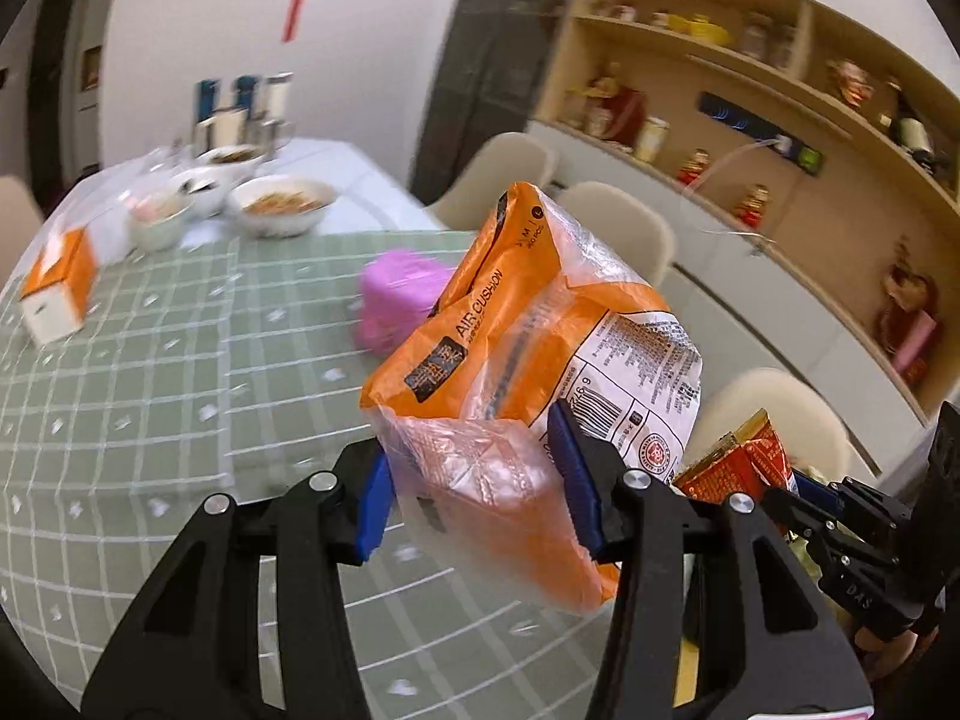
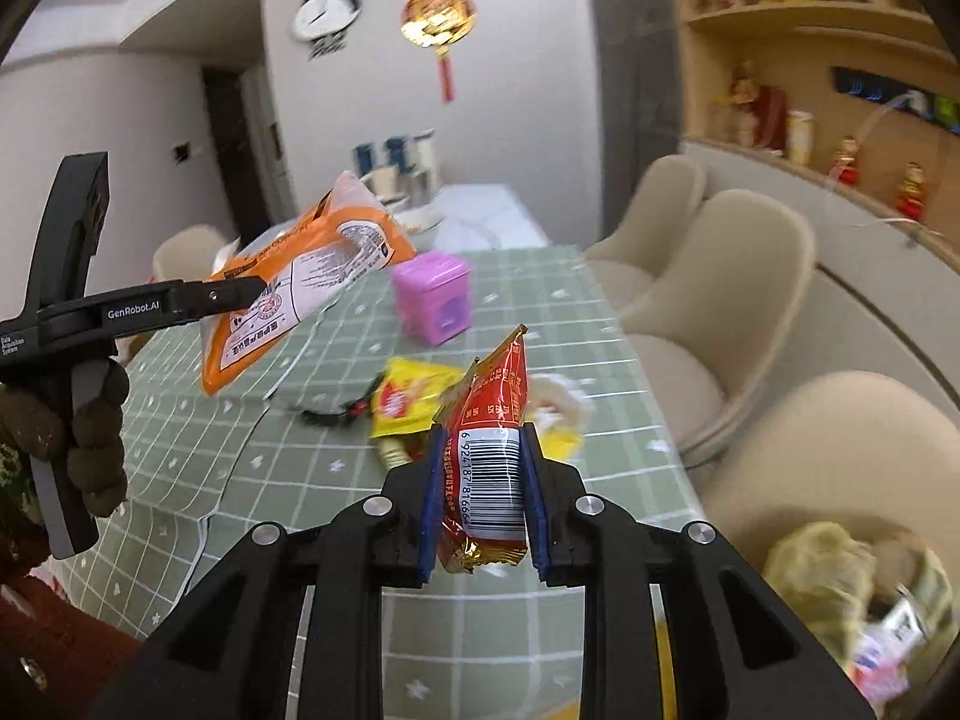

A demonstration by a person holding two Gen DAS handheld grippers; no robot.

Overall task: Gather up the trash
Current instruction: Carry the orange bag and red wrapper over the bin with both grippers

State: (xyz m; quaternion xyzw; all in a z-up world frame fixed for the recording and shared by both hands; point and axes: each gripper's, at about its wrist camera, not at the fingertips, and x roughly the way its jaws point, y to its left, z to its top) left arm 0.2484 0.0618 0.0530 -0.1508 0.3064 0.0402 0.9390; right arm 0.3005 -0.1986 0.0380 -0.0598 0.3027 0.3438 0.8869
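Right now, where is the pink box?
The pink box stands on the green checked tablecloth, beyond the yellow wrapper in the right wrist view, near the table's chair side.

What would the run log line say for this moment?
left gripper: shut on orange bag | right gripper: shut on red packet | both lifted above table

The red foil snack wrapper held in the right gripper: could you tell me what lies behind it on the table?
Behind the red foil snack wrapper lie a yellow packet and pale crumpled scraps; the wrapper hides their near parts.
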